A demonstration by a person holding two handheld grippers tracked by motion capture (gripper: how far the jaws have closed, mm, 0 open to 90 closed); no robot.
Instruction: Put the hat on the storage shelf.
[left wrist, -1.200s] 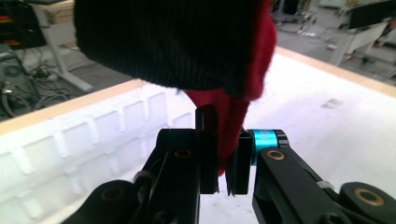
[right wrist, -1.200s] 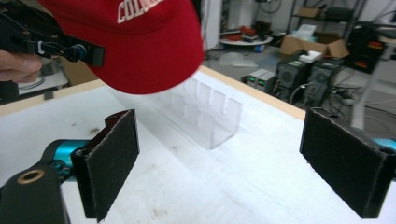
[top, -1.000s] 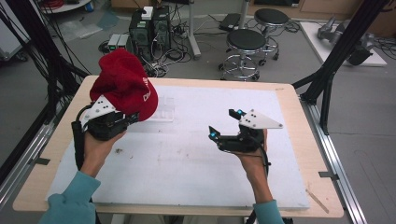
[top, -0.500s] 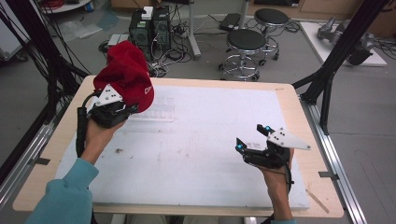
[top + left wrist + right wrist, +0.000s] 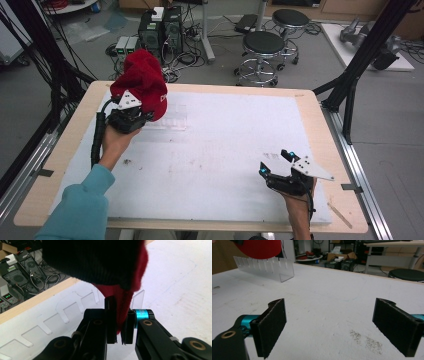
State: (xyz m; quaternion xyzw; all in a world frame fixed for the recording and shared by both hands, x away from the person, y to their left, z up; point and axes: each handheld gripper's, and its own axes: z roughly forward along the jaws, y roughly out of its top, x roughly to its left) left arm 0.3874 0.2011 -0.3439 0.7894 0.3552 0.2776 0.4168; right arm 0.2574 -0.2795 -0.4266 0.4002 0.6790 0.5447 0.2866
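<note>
A red cap [image 5: 143, 80] hangs up over the table's far left, held by my left gripper [image 5: 141, 116], whose jaws are shut on a fold of its red cloth [image 5: 123, 305]. Under the cap stands a clear acrylic rack [image 5: 169, 118] with slots along its top edge [image 5: 265, 267]. The cap's red underside [image 5: 259, 248] shows just above that rack. My right gripper [image 5: 272, 170] hovers low over the near right of the white mat, its jaws wide open with nothing between them [image 5: 329, 327].
The white mat [image 5: 225, 145] covers most of the wooden table [image 5: 312, 107]. Black frame posts [image 5: 357, 70] rise at the right and left edges. Stools [image 5: 265, 47] and computer boxes [image 5: 157, 30] sit on the floor beyond the far edge.
My left gripper has carried the cap farther away and to the left, above the rack. My right gripper has drawn back toward the near right corner of the mat.
</note>
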